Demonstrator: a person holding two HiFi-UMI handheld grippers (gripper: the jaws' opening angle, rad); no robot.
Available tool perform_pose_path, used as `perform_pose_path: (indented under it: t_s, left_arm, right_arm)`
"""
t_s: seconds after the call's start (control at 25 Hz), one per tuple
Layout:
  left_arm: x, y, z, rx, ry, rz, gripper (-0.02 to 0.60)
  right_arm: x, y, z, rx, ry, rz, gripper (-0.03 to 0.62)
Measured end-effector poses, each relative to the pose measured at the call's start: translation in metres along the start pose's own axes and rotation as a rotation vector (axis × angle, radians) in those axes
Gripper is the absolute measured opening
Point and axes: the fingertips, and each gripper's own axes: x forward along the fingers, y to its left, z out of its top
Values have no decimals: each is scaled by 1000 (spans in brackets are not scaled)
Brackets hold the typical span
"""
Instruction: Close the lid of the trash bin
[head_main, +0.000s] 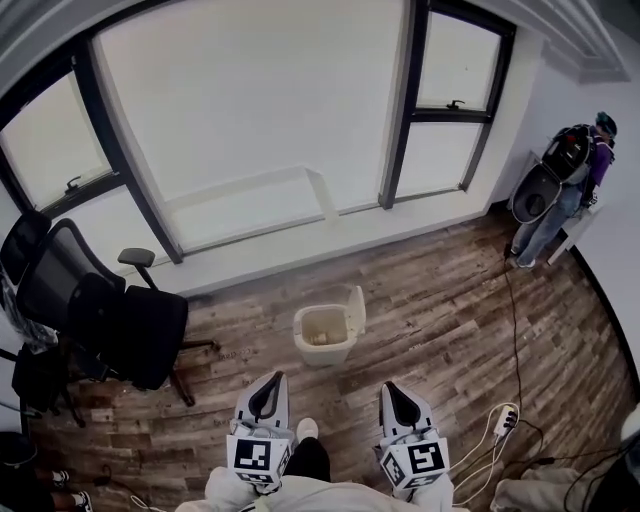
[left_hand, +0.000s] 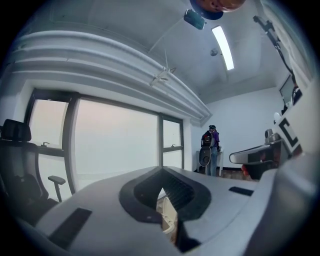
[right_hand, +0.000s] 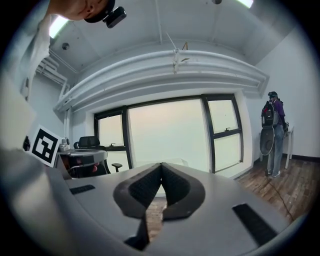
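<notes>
A small cream trash bin stands on the wood floor below the window. Its lid is tipped up at the bin's right side, and something small lies inside. My left gripper and right gripper hover side by side nearer to me than the bin, apart from it, both pointing toward it. The left gripper has its jaws together, and the bin shows through the slit below the tips. The right gripper is also shut, with nothing held.
A black office chair stands left of the bin. A power strip with cables lies on the floor at the right. A person with a backpack stands in the far right corner. Windows line the wall behind the bin.
</notes>
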Motion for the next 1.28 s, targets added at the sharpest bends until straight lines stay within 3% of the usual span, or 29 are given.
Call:
perform_pose_path:
  t_s: [0.24, 0.48, 0.8, 1.04, 1.28]
  left_arm:
    - [66, 75, -1, 15, -15, 10, 9]
    - [120, 118, 10, 33, -13, -5, 9]
    - [163, 117, -21, 21, 53, -15, 9]
    - [201, 119, -34, 7, 120, 32, 9]
    - [232, 108, -72, 19, 149, 23, 9]
  right_arm:
    - [99, 10, 23, -26, 7, 6, 23]
    - [164, 8, 34, -24, 6, -16, 23]
    - [192, -30, 13, 11, 67, -39, 23]
    - [228, -60, 4, 2, 70, -18, 23]
    - [257, -92, -19, 16, 87, -8, 23]
